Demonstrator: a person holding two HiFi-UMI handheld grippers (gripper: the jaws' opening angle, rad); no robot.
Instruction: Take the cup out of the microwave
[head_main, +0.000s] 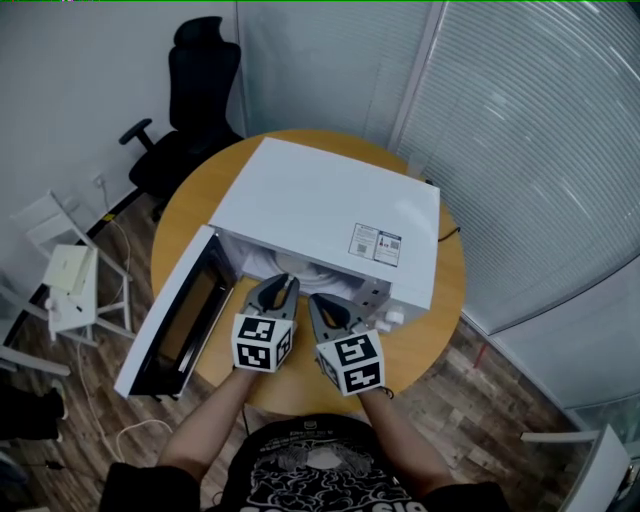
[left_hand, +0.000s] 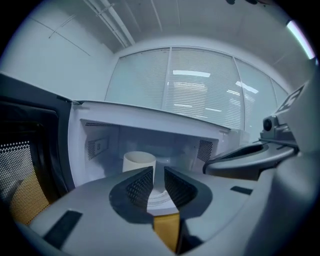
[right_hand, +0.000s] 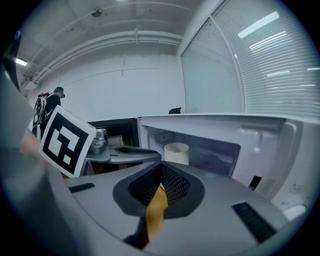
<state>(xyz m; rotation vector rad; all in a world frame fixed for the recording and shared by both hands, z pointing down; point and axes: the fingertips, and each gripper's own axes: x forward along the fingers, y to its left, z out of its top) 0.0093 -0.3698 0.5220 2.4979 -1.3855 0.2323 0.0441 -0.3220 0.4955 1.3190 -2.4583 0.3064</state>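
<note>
Right now your left gripper (left_hand: 158, 172) has its jaws a narrow slit apart. Nothing is between them; only the oven floor shows through the gap. Your right gripper (right_hand: 161, 167) is clenched, its pad tips meeting, and it holds nothing. Both hover side by side just in front of the open mouth of the white microwave (head_main: 330, 205). The microwave sits on a round wooden table (head_main: 435, 335), with its door (head_main: 175, 320) swung out to your left.

Inside, the cup (left_hand: 139, 161) stands upright on the cavity floor, toward the left and rear, clear of both grippers.

It is probably light and stiff enough to hold, though a thin wall could buckle under a hard squeeze, and a smooth side may slip. Your best hold is likely across the upper wall, one pad on each side, or over the rim, so the jaws would need to open much wider first.

The cup is a plain, cream-white cylinder with an open top. No handle or marking is visible, and you cannot tell whether it holds anything.
</note>
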